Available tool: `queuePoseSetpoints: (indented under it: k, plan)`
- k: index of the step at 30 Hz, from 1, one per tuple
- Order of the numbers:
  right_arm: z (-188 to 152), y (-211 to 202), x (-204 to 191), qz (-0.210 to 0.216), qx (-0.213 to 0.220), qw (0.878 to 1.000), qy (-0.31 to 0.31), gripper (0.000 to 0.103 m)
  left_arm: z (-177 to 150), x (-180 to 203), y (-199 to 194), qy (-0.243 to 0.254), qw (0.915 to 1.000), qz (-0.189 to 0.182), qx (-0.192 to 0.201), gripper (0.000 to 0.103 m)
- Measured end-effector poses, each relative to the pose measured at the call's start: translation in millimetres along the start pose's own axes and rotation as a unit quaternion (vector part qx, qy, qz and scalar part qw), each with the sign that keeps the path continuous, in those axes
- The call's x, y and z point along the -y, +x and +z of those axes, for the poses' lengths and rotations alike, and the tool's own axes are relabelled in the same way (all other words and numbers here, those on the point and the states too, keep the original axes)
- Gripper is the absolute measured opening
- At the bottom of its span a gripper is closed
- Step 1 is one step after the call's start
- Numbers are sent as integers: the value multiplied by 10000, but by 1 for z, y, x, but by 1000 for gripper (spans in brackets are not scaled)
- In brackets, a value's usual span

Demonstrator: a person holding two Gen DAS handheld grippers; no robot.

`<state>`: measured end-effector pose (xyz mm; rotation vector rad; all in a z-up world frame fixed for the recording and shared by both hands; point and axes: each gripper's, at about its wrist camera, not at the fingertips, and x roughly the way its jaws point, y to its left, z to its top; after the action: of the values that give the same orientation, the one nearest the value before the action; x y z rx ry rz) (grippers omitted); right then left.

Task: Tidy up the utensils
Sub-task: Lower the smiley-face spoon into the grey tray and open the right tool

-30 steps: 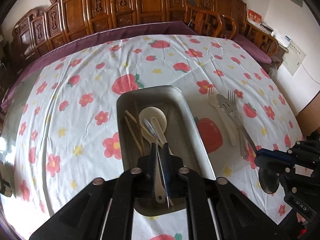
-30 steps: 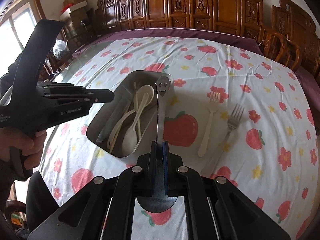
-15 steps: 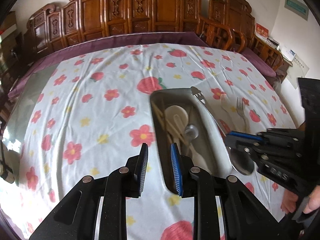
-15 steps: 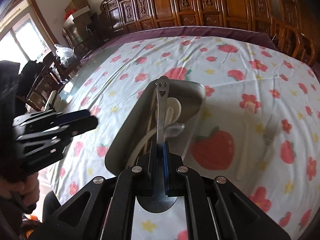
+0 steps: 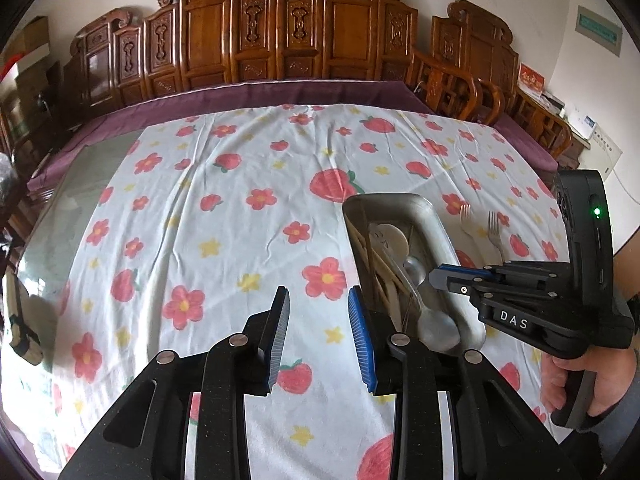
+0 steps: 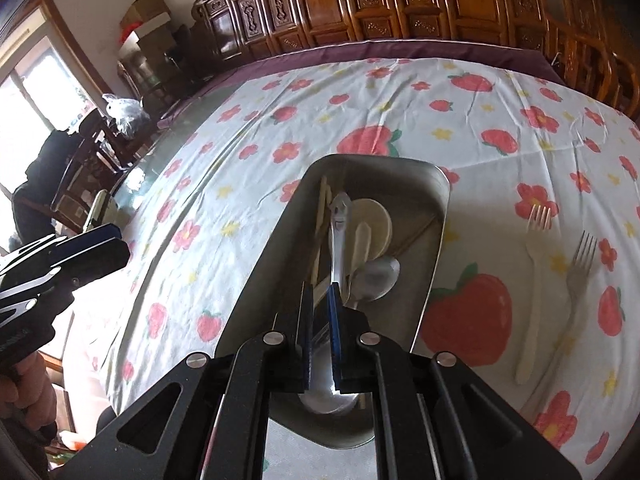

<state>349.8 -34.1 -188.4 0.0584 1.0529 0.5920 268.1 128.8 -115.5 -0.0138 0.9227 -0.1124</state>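
Progress is partial. Metal tray [image 6: 434, 248] on the desk already holds several utensils: a pale plastic spoon [image 6: 370, 226], thin chopsticks [image 6: 322, 216] along its left wall and a metal spoon [image 6: 378, 276].

Right tool [image 6: 320, 332] is positioned over the tray with its jaws nearly closed. A metal spoon with a smiley-face handle [image 6: 339, 236] runs between the pads, bowl at the tool's base and handle pointing into the tray. The jaws have cracked open slightly; whether the pads are gripping the handle cannot be determined.

Left tool [image 5: 318, 336] has just been opening. Its jaws stand partly apart with nothing between them, positioned over bare cloth beside the tray's left side.

Remaining work, as judged: a pale plastic fork [image 6: 530, 292] and a metal fork [image 6: 576, 276] lie side by side on the cloth to the right of the tray, not yet collected.

Desk surface is covered by a white cloth [image 5: 240, 216] printed with red flowers and strawberries, over a purple under-cloth. Carved wooden chairs [image 5: 280, 36] line the far side against a pale wall.
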Motion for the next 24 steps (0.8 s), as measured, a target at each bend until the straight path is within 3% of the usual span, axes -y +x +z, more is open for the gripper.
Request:
queuePoseSetpoints:
  k: [5, 11, 12, 15, 24]
  plan:
    - [-3, -9, -1, -123, 49, 9998, -161, 10, 1, 2, -3, 22, 10000, -45, 33, 30]
    - [-17, -36, 11, -316, 190, 9990, -246, 10, 2, 15, -8, 65, 9998, -122, 105, 41]
    - [-21, -41, 16, -352, 212, 9989, -241, 10, 2, 18, -7, 75, 9998, -141, 105, 52]
    - [-34, -57, 35, -488, 245, 9983, -180, 16, 3, 28, -8, 110, 9995, -214, 192, 65]
    - [-64, -84, 108, -1121, 164, 9935, 106, 18, 2, 67, 4, 210, 9985, -488, 157, 66]
